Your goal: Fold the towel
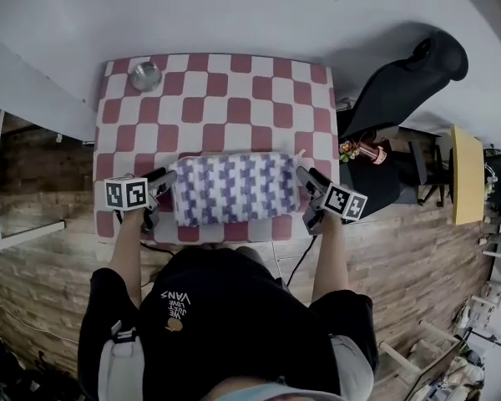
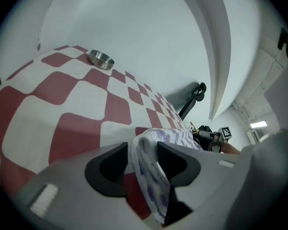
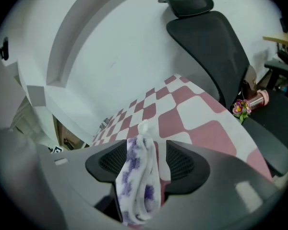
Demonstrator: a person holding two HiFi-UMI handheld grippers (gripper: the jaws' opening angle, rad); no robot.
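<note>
A square table with a red-and-white checked cover fills the middle of the head view. A black office chair stands just beside the table's right edge, and a person in a black top stands at its near edge. The towel, white with purple patches, lies on the table along that near edge, already folded into a long band running left to right. The left gripper sits at the table's near left, at one short end of the band; its jaws stand partly apart with the towel's edge hanging loose between them, not pinched. The right gripper sits at the table's near right, jaws wide apart, the bunched end of the towel leaning on one jaw with a gap at the other, so it too is released. A small metal bowl rests at the table's far left corner. The lengthwise fold looks laid down and let go; the next move likely calls for regripping one short end and carrying it over to the other. The top reads "VANS"; smaller print beneath it is illegible.
</note>
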